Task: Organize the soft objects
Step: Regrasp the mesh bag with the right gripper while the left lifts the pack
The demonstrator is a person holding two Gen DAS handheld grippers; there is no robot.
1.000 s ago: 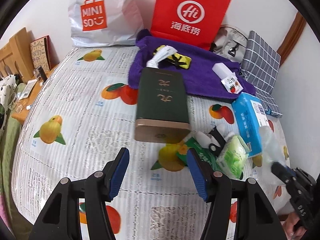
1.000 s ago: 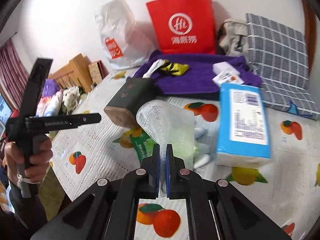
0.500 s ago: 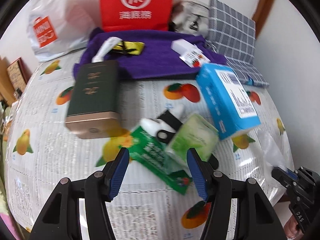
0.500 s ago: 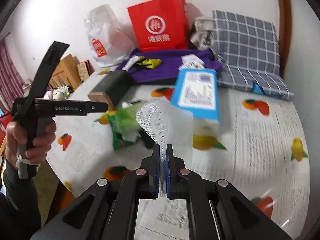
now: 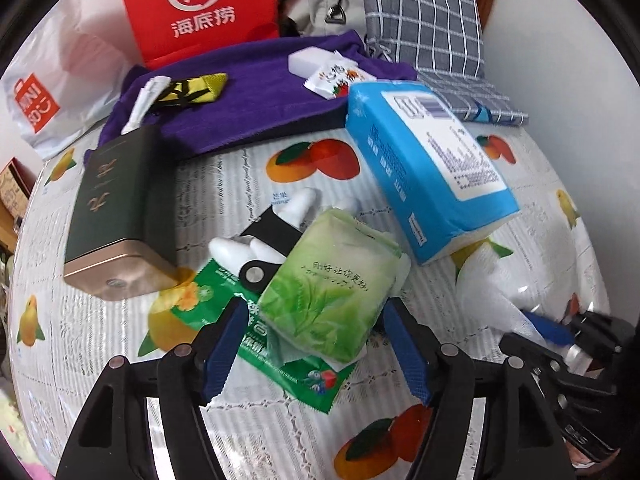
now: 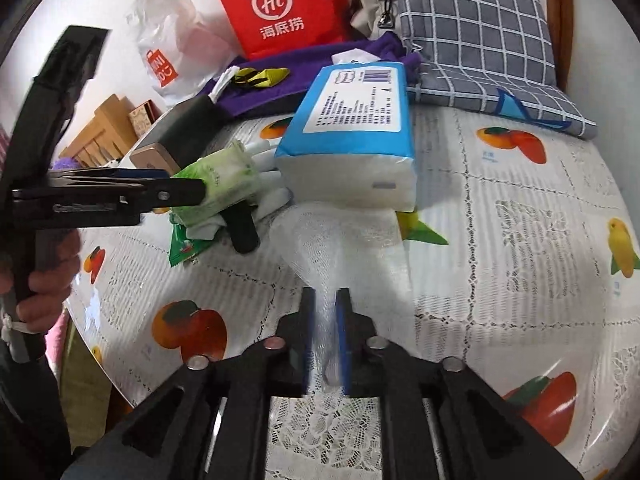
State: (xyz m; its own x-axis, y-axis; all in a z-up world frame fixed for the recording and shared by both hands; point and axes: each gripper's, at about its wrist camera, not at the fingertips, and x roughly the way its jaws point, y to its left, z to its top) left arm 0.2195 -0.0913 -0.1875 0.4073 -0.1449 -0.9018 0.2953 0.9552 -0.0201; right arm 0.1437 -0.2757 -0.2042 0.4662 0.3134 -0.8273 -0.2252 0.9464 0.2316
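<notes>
A soft green tissue pack (image 5: 332, 288) lies tilted on a flat green packet (image 5: 296, 372) on the fruit-print tablecloth. My left gripper (image 5: 316, 340) straddles its near end, jaws opening, pads clear of its sides. From the right wrist view the left gripper (image 6: 188, 196) reaches in beside the same pack (image 6: 224, 188). A white mesh sleeve (image 6: 340, 244) rests on the cloth just in front of a big blue tissue pack (image 6: 352, 128). Its narrow end runs between the parting pads of my right gripper (image 6: 326, 340), which no longer pinch it.
A dark green box (image 5: 120, 208) lies left of the pile, with black-and-white items (image 5: 272, 232) under the green pack. Behind are a purple cloth (image 5: 248, 84), a red paper bag (image 5: 200, 4), a white plastic bag (image 5: 48, 92) and a checked cushion (image 5: 424, 16).
My left gripper swung right and down over the green pack and its jaws widened. The right gripper lowered the mesh sleeve onto the table and its pads came apart.
</notes>
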